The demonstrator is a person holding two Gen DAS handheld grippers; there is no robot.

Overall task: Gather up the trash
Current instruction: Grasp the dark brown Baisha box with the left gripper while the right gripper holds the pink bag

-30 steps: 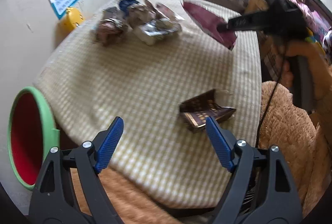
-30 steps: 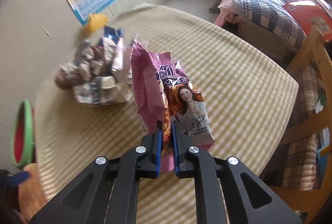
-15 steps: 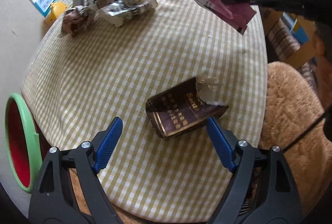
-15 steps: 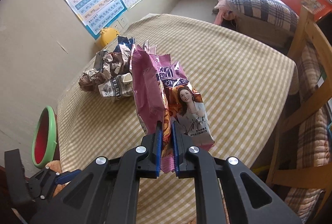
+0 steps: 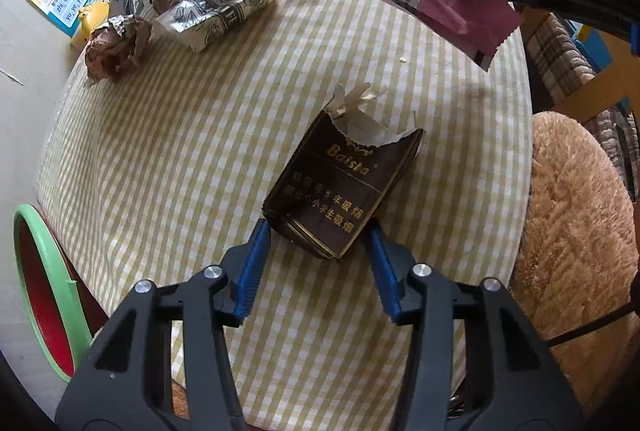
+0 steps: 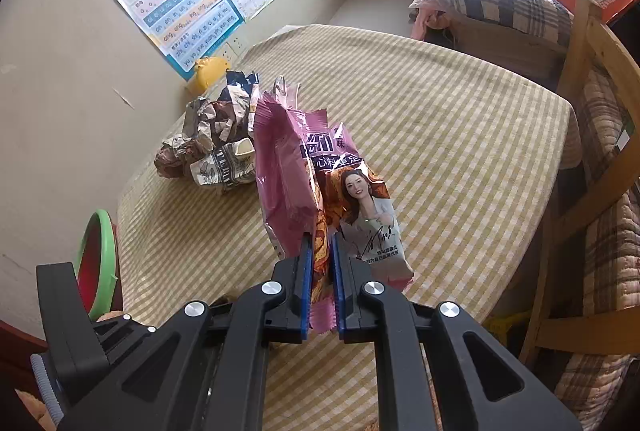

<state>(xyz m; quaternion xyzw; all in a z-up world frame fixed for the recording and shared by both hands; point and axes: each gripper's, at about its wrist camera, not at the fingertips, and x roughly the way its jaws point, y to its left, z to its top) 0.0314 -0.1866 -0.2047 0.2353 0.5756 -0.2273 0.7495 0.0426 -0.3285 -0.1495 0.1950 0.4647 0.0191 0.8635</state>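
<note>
checked table (image 5: 168, 135): left gripper (image 5: 318, 231) apparently straddles torn pack (image 5: 344, 183).

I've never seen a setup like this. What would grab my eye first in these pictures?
Probably the pink snack bag, pinched upright in the right gripper above the checked tablecloth. Next, the torn brown cigarette pack lying flat on the table, its near end between the open blue fingers of the left gripper. Crumpled wrappers sit heaped at the far edge.

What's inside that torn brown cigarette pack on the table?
Crumpled pale foil liner sticks out of the torn top of the brown cigarette pack. The pack's walls cover the rest, so whether any cigarettes remain cannot be seen. It lies on the checked tablecloth.
</note>
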